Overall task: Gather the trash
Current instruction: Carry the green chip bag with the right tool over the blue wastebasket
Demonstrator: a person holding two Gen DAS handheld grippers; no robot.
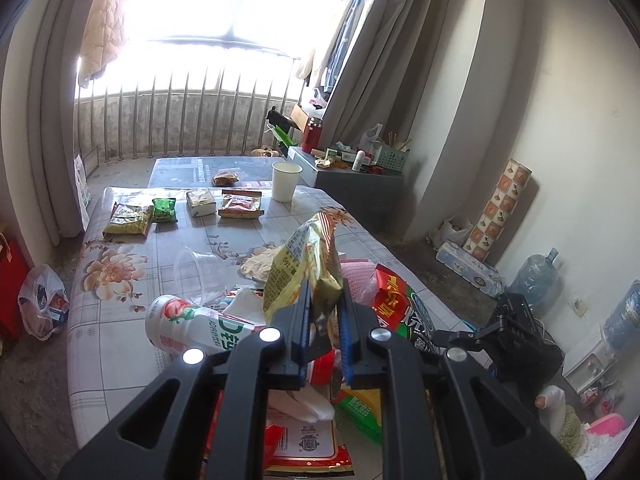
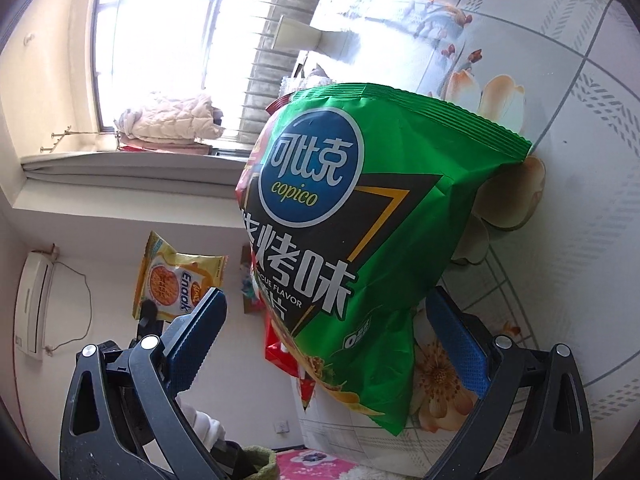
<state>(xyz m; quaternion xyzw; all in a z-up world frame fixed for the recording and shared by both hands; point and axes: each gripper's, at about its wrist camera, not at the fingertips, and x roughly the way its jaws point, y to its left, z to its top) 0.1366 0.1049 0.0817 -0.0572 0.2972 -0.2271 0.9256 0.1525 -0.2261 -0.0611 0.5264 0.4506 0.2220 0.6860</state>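
**Snack bags everywhere**

Left gripper (image 1: 325, 312) has its jaws pinched tight on a yellow "Enaak" snack bag (image 1: 304, 264), lifted over the surface (image 1: 112, 332). Right gripper (image 2: 328, 344) jaws sit wide apart around a green "copico" chip bag (image 2: 360, 240), "FLAVOR" readable, not squeezing it.

Glossy foil chip bag (image 2: 360, 240); white paper cup (image 1: 286, 181).

This is a room in a home: curtains (image 1: 384, 52) by a big window (image 1: 224, 0), a flowered tablecloth (image 1: 116, 264), a water jug (image 1: 534, 276).
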